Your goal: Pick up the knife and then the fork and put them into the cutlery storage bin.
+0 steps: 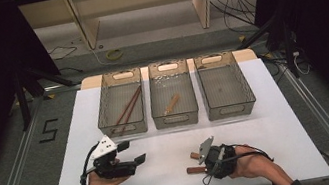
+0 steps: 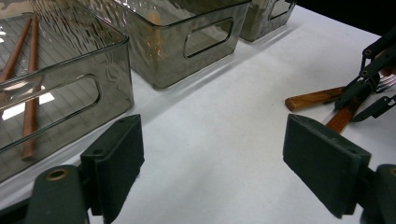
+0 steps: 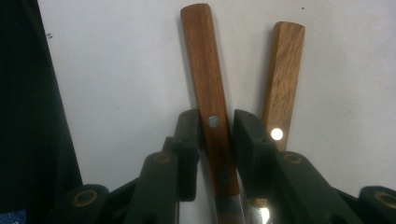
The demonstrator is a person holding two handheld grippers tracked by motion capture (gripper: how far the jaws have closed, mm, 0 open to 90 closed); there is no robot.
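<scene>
Two wooden-handled utensils lie side by side on the white table (image 1: 162, 148) at the front right. My right gripper (image 1: 200, 162) (image 3: 217, 135) is shut on the nearer utensil's handle (image 3: 205, 79), both pads pressing its sides by a rivet. The second handle (image 3: 283, 74) lies just beside it, outside the jaws. My left gripper (image 1: 132, 152) (image 2: 219, 163) is held at the front left, open wide with nothing between its pads (image 2: 116, 163). In the left gripper view both handles (image 2: 310, 99) show under the right gripper (image 2: 369, 79).
Three clear grey bins stand in a row at the back of the table. The left bin (image 1: 104, 105) holds two brown chopsticks (image 1: 128, 107). The middle bin (image 1: 155, 94) holds one short wooden piece (image 1: 172, 104). The right bin (image 1: 247, 83) has nothing in it.
</scene>
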